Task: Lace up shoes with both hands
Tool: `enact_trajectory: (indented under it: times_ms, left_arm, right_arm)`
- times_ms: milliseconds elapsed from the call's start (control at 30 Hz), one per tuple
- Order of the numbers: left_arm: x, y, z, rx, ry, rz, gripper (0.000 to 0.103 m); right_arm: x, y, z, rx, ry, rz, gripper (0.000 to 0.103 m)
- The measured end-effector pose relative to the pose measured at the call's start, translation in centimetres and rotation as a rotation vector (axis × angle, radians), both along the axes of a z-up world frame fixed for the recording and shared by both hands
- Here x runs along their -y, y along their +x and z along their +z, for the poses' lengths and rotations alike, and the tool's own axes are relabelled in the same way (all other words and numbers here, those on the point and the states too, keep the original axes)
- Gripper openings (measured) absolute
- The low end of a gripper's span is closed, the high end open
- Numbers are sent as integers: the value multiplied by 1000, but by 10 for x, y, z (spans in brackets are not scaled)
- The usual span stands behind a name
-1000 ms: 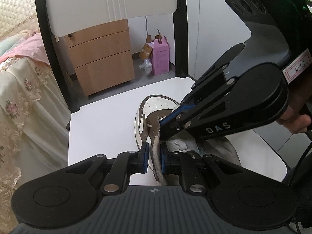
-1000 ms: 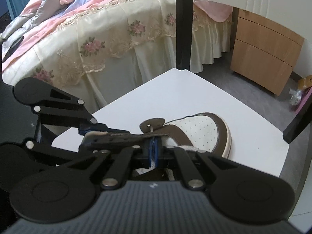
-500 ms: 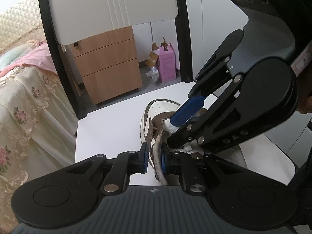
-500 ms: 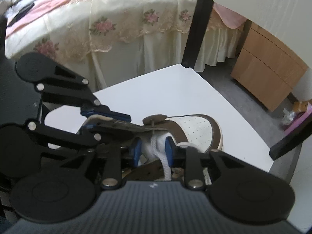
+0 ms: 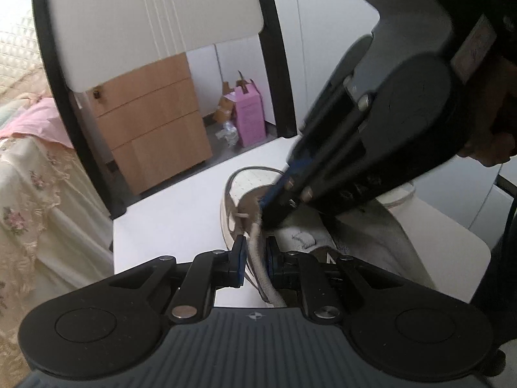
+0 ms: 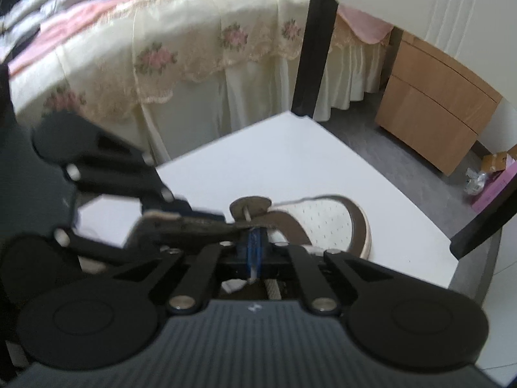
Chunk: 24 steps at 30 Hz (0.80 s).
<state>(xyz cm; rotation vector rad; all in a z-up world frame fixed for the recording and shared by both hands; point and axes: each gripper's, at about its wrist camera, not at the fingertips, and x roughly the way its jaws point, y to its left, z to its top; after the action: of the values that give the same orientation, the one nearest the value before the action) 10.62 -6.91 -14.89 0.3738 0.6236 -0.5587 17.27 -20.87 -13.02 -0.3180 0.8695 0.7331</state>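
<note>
A white and brown sneaker (image 5: 248, 181) (image 6: 326, 216) lies on a white chair seat (image 5: 168, 220) (image 6: 274, 161), toe pointing away. My left gripper (image 5: 254, 255) (image 6: 200, 223) is shut on the shoe's padded beige eyelet flap (image 5: 255, 242) and holds it up. My right gripper (image 5: 263, 205) (image 6: 256, 245) reaches in from the upper right, over the tongue. Its blue pads are pressed together on the white lace (image 6: 247, 215). A short lace end (image 5: 240, 216) sticks out of a front eyelet. The right gripper's body hides the rest of the lacing.
The chair's black frame and white backrest (image 5: 155, 9) stand behind the shoe. A bed with a floral cream skirt (image 6: 194, 58) lies to the left. A wooden drawer unit (image 5: 152, 129) and a pink box (image 5: 248, 119) stand on the floor beyond.
The right gripper's jaws opened around the white lace half a second ago and have shut on it again. The left gripper keeps its hold on the flap; both views shifted slightly.
</note>
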Motion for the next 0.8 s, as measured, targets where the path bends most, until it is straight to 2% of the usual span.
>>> enact_trajectory:
  times_ms: [67, 133, 200, 500, 800]
  left_arm:
    - [-4, 4, 0, -16, -18, -8, 15]
    - [-8, 9, 0, -36, -40, -20, 15]
    - [-8, 9, 0, -37, -39, -28, 15]
    - [-10, 11, -5, -27, -50, -18, 16]
    - [-11, 10, -8, -2, -38, -38, 16]
  right_arm:
    - [2, 2, -2, -13, 48, -32, 3]
    - [10, 7, -6, -70, 98, -70, 4]
    - [14, 7, -5, -83, 116, -85, 5]
    - [28, 7, 24, -20, 109, -123, 5]
    - [-7, 25, 30, -90, -59, 113, 5]
